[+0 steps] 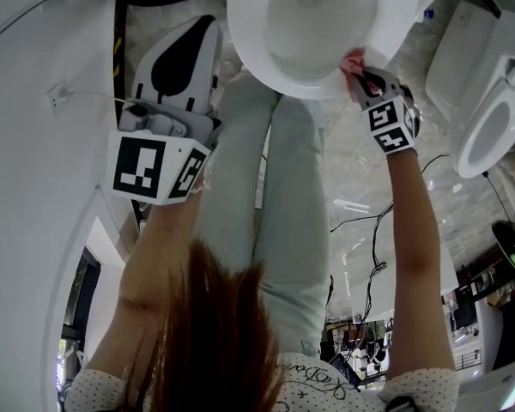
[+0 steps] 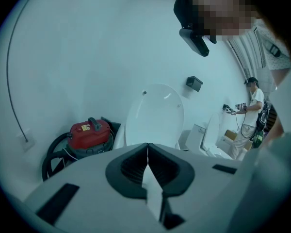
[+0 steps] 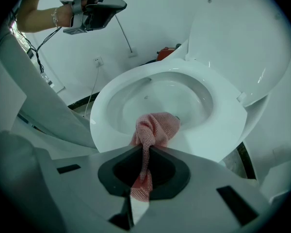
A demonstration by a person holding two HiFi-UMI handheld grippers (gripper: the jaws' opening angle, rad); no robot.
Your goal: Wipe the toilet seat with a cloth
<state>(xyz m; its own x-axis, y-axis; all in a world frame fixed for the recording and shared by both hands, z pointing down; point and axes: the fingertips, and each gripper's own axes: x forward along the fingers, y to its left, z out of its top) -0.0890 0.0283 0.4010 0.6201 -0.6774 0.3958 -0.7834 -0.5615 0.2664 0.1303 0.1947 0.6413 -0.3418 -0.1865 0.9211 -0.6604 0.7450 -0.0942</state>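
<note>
Pink mesh cloth (image 3: 157, 127) is clamped in the right tool (image 3: 146, 148), whose jaws are shut on a twisted strand. The loose bunch lies on the near rim of the toilet seat (image 3: 223, 125), and the lid (image 3: 242, 42) is raised. The left tool (image 2: 147, 148) is held aside, jaws together and empty. Wiping is judged to be under way; next, the cloth should be dragged along the rim in firm contact.
</note>
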